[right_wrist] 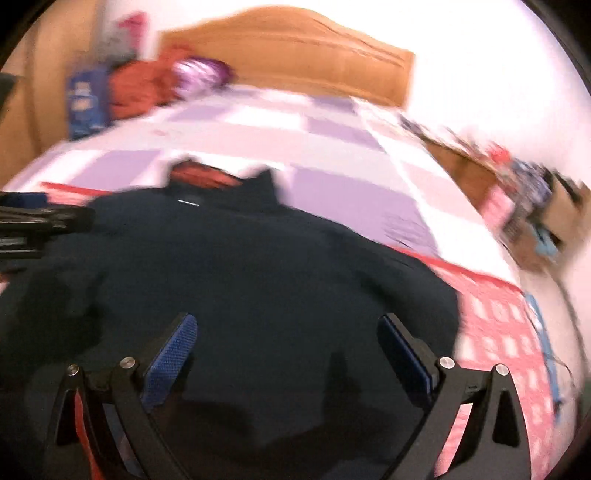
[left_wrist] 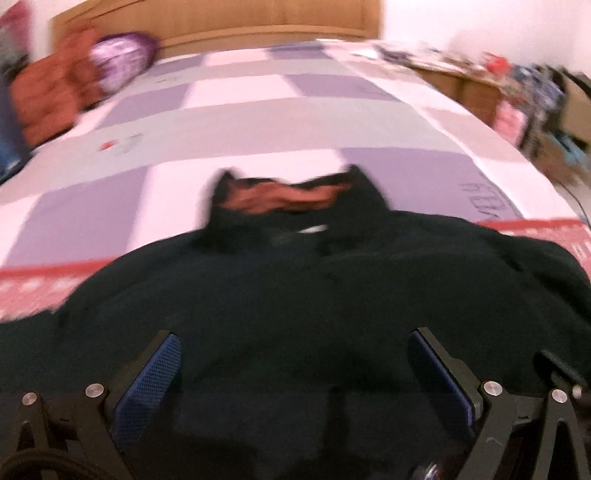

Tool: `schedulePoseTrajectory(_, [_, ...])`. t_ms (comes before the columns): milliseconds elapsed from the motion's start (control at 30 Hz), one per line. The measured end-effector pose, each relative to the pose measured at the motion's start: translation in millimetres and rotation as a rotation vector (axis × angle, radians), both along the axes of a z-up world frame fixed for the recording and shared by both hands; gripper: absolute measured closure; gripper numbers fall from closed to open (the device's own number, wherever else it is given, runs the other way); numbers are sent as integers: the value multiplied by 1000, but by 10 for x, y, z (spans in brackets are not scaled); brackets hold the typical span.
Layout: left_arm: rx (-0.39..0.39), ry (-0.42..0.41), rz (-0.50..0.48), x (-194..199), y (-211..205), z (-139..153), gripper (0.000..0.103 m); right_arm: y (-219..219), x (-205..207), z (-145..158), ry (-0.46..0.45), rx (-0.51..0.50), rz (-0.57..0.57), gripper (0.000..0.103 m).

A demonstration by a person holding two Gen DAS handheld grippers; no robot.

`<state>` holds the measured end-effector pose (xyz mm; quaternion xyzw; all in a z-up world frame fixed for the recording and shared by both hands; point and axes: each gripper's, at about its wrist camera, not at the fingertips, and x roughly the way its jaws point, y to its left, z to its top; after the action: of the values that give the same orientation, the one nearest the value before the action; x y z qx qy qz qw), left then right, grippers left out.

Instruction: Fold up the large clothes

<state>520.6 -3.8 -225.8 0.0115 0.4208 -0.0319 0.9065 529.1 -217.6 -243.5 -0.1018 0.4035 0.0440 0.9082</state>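
Left wrist view, blurred: a dark coat lies spread on the bed, collar toward the headboard with its orange lining showing, body broad and seemingly not yet folded down to a compact stack; the left tool points down over the near hem, pads wide apart, nothing between them. Right wrist view, also blurred: same coat on the checked bedspread, right edge near the red border; the right tool tilts down above the cloth, gaping, gripping nothing, with the left tool at the frame's left edge.
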Motion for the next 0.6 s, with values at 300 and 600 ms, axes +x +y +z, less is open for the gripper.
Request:
schedulePoseTrajectory(300, [-28, 94, 84, 346, 446, -811, 0, -923, 676, -701, 153, 52, -98, 3])
schedulePoseTrajectory(600, [108, 21, 76, 172, 206, -461, 1, -945, 505, -411, 80, 72, -94, 4])
